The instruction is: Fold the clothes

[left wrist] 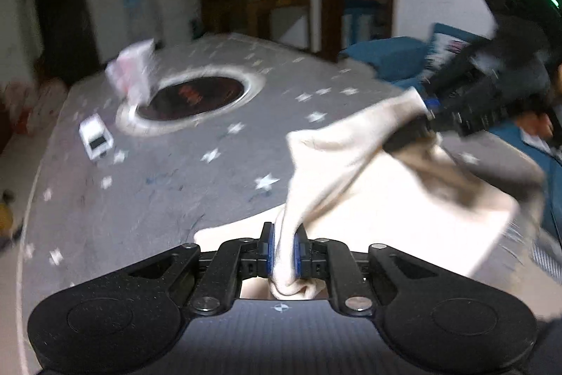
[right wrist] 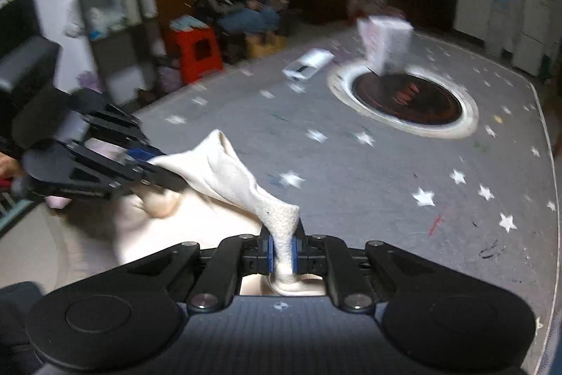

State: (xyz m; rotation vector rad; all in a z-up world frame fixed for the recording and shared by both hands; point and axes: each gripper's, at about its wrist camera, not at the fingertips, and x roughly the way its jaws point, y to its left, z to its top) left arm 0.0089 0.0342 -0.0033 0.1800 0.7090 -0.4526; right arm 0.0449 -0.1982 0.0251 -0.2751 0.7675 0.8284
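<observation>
both grippers holding cream garment up over star-print table

table (left wrist: 158, 192) w/ dark round inset (left wrist: 191, 99); cream garment (left wrist: 351, 171) lifted above near edge, left gripper (left wrist: 285, 255) & right gripper (right wrist: 282, 252) each clamped on bunched corner. risk: thin pinch slips under tension, or fabric sags & folds crooked.

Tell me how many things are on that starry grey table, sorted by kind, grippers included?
Cream garment: 1
Grippers clamped on it: 2, left gripper and right gripper
Small white box: 1
Pale plastic bag: 1
Dark round inset in the table: 1
Total: 6
</observation>
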